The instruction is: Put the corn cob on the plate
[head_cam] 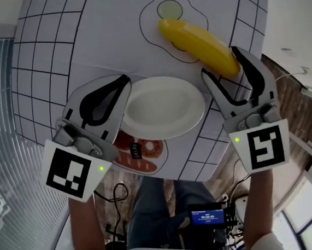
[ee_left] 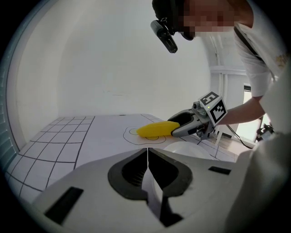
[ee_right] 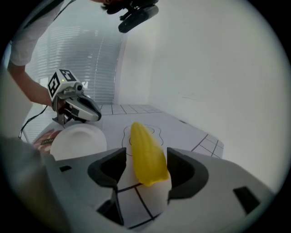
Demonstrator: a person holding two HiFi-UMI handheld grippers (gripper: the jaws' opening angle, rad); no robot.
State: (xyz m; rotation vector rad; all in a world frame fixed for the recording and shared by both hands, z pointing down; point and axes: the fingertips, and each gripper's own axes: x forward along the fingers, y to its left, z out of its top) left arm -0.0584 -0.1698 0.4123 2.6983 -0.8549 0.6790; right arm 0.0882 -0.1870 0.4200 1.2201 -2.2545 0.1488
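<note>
Plate point(head_cam: 165, 107) is flanked by the closed, empty left gripper point(head_cam: 125, 79); corn cob point(head_cam: 199, 45) is straddled, ungripped, by the wide-open right gripper point(head_cam: 221, 63).

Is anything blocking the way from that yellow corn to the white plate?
Nothing visible does. Only bare mat separates the corn cob from the plate. The open right gripper straddles the cob's near end; the shut left gripper sits at the plate's other side.

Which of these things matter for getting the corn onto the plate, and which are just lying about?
For the job: corn cob, plate, right gripper (open around the cob).
Just there: left gripper (shut, empty), fried-egg drawing, food picture, blue-screened device.
</note>
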